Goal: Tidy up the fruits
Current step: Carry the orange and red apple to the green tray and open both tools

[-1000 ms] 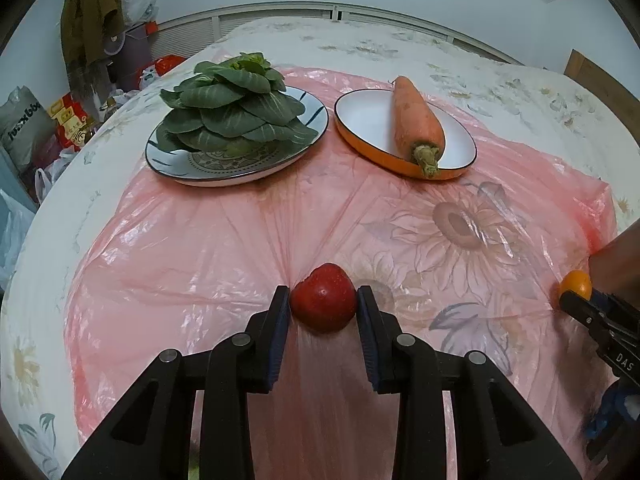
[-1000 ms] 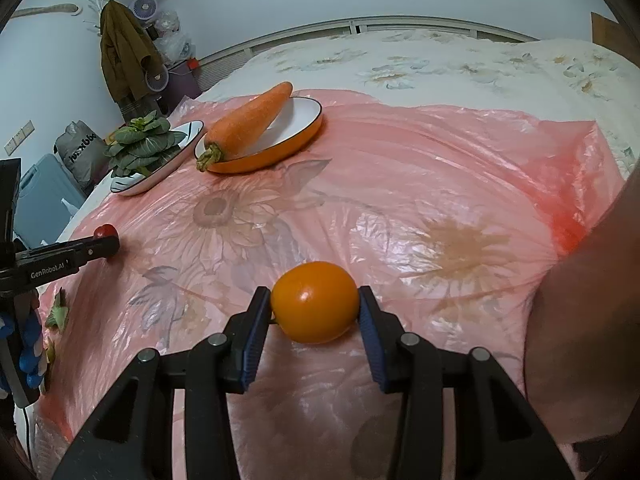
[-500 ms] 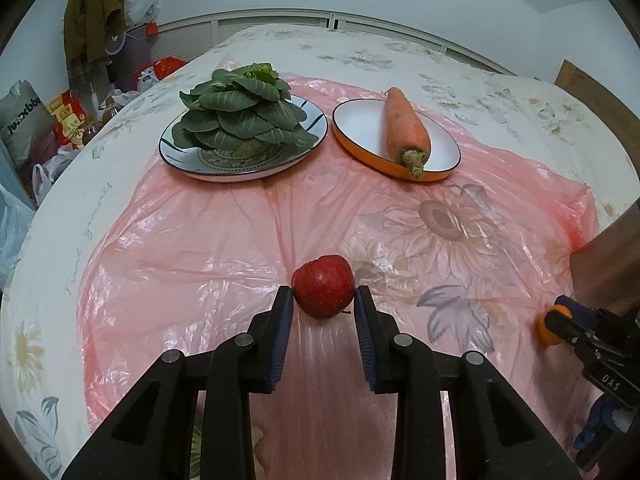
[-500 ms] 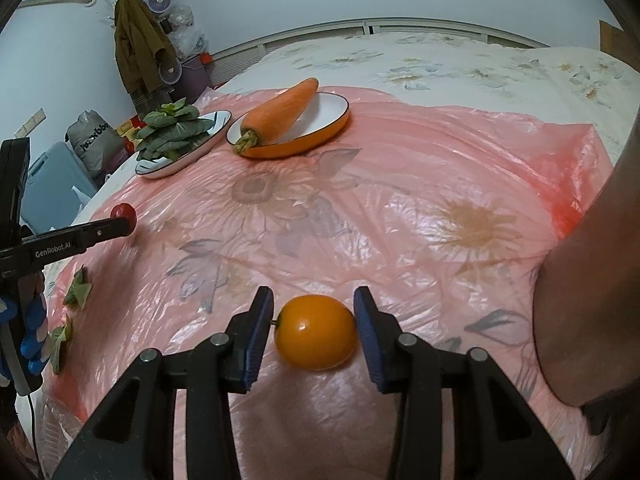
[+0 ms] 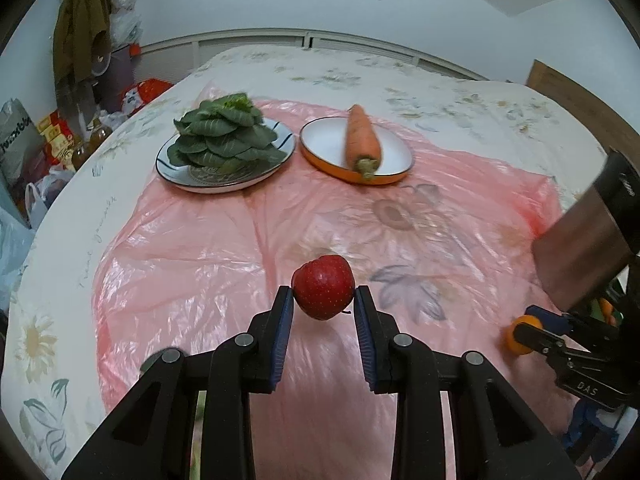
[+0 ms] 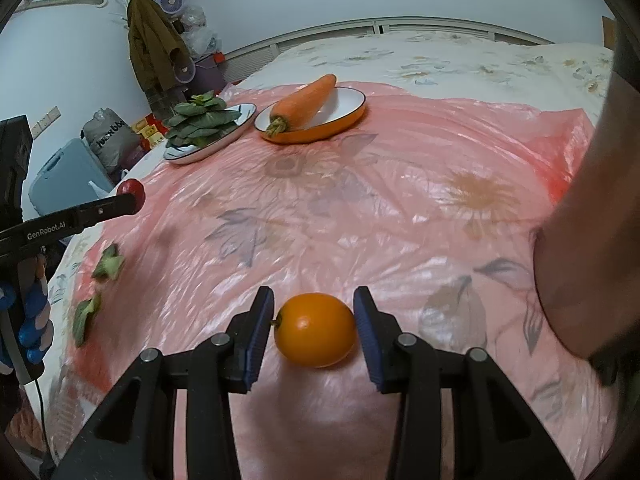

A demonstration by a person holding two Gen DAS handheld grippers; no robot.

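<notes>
My left gripper (image 5: pixel 323 300) is shut on a red apple (image 5: pixel 323 293) and holds it above the pink plastic sheet (image 5: pixel 200 248). The apple also shows at the left of the right wrist view (image 6: pixel 131 189). My right gripper (image 6: pixel 314 312) is open around an orange fruit (image 6: pixel 315 329) that lies on the sheet; a small gap shows on each side. The orange fruit also shows at the right of the left wrist view (image 5: pixel 516 334).
At the far side stand a plate of green leaves (image 5: pixel 226 148) and an orange-rimmed dish (image 5: pixel 356 154) with a carrot (image 5: pixel 362 140). Loose green leaf pieces (image 6: pixel 108 266) lie near the sheet's left edge. A forearm (image 6: pixel 580 240) is at the right.
The right gripper has opened and the orange fruit now rests on the sheet. Both grippers have pulled back toward the near edge; the left still holds the apple.
</notes>
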